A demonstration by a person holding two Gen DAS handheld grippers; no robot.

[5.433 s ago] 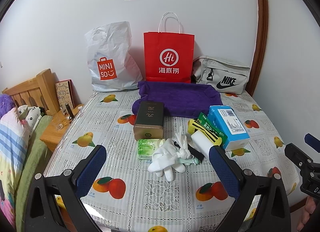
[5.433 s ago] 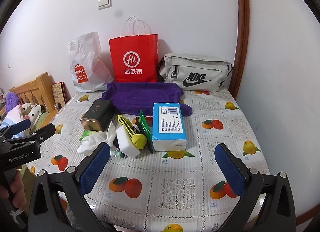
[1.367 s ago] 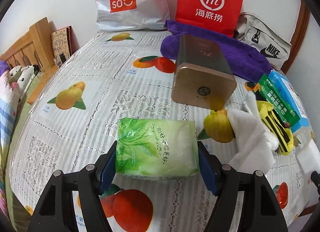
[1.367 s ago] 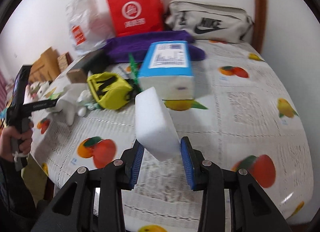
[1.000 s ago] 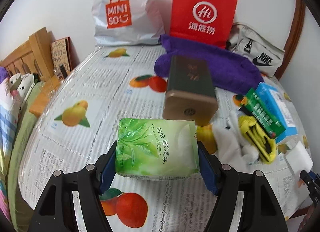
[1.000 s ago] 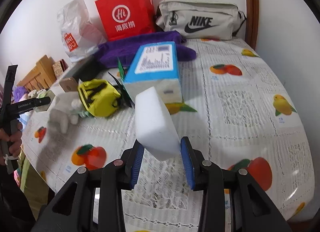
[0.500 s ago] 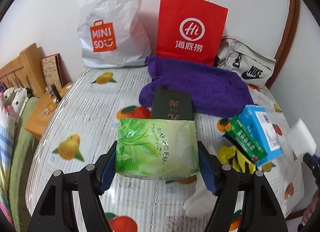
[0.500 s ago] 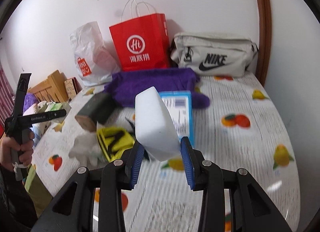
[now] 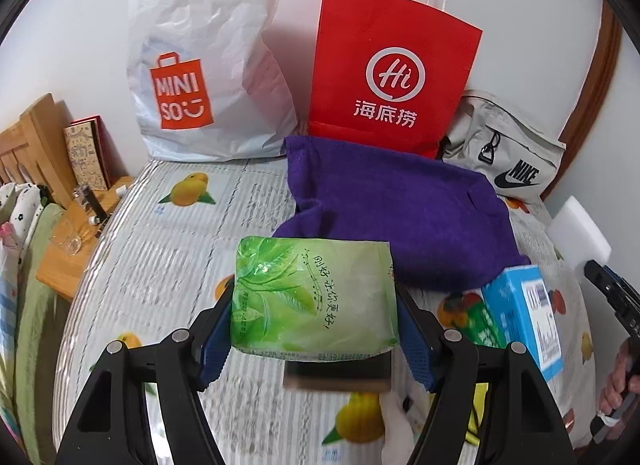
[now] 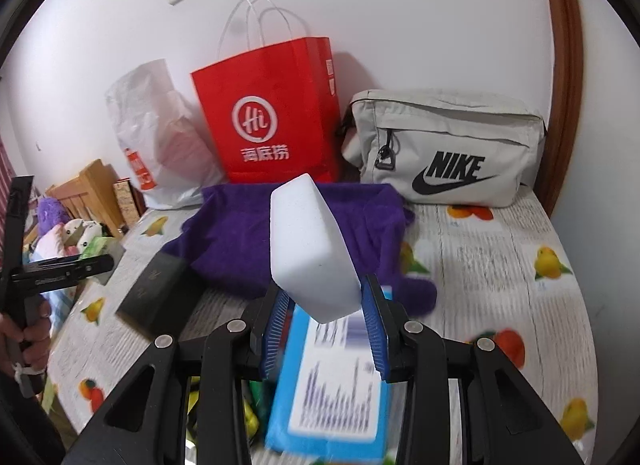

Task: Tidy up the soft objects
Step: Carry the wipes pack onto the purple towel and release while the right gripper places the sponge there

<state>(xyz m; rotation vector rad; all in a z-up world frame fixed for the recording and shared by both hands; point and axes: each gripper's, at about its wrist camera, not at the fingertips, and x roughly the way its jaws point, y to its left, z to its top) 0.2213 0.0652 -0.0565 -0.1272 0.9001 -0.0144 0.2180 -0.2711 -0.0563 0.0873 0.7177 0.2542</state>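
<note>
Green tissue pack [image 9: 314,297] sits squeezed in left gripper [image 9: 314,335]; white sponge [image 10: 312,245] in right gripper [image 10: 326,331]. Both seem headed for the purple towel [image 9: 400,217]; next, lower and let go.

- The dark box [image 9: 338,375] in the left wrist view is mostly hidden behind the green tissue pack [image 9: 314,297]; only its blurred lower end shows.
- The blue box [image 10: 332,389] in the right wrist view is blurred, its label print unreadable, and the white sponge [image 10: 310,245] covers its far end.
- The white glove [image 9: 394,431] runs off the bottom edge.
- The green packet [image 9: 486,325] is half covered.
- The hand [image 9: 618,379] is cut at the right edge.
</note>
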